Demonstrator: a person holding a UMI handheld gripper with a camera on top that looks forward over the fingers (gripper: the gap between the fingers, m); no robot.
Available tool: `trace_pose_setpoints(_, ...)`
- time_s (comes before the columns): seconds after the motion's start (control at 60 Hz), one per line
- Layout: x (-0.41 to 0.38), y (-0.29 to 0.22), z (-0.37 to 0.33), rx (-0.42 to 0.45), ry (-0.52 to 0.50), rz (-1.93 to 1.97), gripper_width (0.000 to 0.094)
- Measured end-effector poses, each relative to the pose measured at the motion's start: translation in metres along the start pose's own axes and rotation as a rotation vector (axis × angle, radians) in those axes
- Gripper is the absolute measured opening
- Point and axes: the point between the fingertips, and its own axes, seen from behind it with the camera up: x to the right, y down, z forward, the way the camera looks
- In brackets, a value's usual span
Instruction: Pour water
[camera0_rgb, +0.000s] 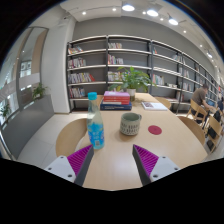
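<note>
A clear plastic water bottle (96, 130) with a blue label and blue cap stands upright on the light wooden table (115, 165), just beyond my left finger. A grey patterned mug (130, 124) stands to its right, further ahead between the lines of the two fingers. My gripper (112, 160) is open and empty, its purple pads wide apart over bare table. The left pad (80, 160) is just below and near the bottle's base; nothing sits between the fingers.
A red coaster (155, 129) lies right of the mug. A stack of books (116, 100) and a potted plant (135, 78) stand at the table's far end. Chairs stand at the right. Bookshelves (100, 60) line the back wall. A person (203, 98) sits far right.
</note>
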Motion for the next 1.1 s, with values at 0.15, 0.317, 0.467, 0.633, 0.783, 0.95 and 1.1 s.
trace_pose_setpoints(0.15, -0.042, -0.016, 0.045, 0.009, -0.036, -0.020, 0.0800)
trace_pose_setpoints(0.317, -0.058, -0.042, 0.098, 0.044, -0.032, -0.016, 0.0801)
trace_pose_setpoints(0.467, -0.071, -0.055, 0.139, 0.067, -0.043, -0.009, 0.0797)
trace_pose_setpoints(0.633, -0.078, -0.057, 0.170, 0.133, -0.064, -0.001, 0.0669)
trace_pose_setpoints(0.783, -0.079, -0.066, 0.173, 0.226, -0.074, 0.003, 0.0470)
trace_pose_setpoints(0.95, -0.079, -0.068, 0.179, 0.265, -0.068, 0.006, 0.0352)
trace_pose_setpoints(1.1, -0.080, -0.069, 0.182, 0.235, -0.065, 0.033, 0.0352)
